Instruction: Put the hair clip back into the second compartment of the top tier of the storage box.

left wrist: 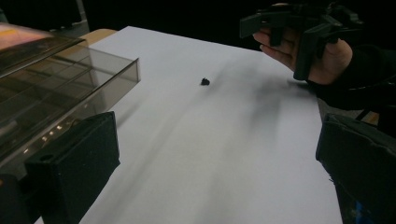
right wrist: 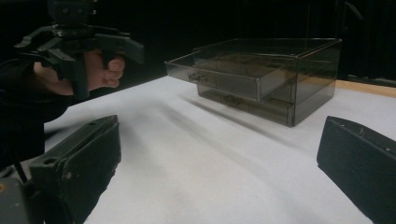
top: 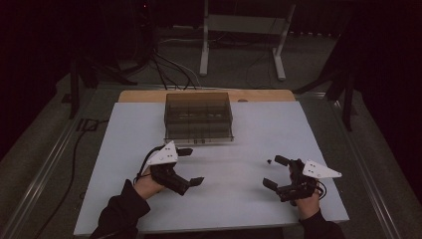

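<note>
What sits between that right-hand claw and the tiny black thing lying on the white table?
Nothing visible does. The small black piece lies alone on the bare white tabletop, just ahead of the right gripper, whose jaws stand open. The smoky drawer box sits farther back, off that path.

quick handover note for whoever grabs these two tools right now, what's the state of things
Left tool: open, holding nothing, just in front of the smoked clear drawer box.
Right tool: open, holding nothing, at the right side of the white board.
Drawer box: at the far middle of the board; in the right gripper view its upper drawer stands partly pulled out.
Small black piece: loose on the board, close to the right tool.
Done: upper drawer part open.
Left, probably: pick up the small piece and put it in the drawer.
</note>
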Motion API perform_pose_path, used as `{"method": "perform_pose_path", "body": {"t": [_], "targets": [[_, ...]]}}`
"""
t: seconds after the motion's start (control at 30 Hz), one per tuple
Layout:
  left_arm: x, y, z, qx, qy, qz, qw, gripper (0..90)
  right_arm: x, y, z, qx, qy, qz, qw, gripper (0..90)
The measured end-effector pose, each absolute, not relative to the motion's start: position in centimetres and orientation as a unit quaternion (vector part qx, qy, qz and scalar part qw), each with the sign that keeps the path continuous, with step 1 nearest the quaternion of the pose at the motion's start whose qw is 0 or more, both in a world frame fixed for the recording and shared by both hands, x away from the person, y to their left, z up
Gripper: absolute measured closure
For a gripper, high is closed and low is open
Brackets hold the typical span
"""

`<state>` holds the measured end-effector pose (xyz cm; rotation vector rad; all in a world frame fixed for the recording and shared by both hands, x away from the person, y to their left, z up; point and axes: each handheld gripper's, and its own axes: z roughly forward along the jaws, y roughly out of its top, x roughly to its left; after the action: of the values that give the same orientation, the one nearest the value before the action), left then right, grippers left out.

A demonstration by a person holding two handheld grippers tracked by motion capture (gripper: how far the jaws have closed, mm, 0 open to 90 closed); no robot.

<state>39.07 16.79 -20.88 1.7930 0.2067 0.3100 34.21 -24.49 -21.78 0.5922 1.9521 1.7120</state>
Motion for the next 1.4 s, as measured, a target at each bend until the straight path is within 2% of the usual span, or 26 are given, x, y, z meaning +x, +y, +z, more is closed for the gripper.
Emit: {"method": "perform_pose_path", "body": {"t": [1.4], "targets": [[42.6, 2.5, -21.3, 0.808, 0.021, 0.086, 0.582, 0.5, 33.7, -24.7, -21.2, 0.213, 0.703, 0.634, 0.242, 0.0]]}}
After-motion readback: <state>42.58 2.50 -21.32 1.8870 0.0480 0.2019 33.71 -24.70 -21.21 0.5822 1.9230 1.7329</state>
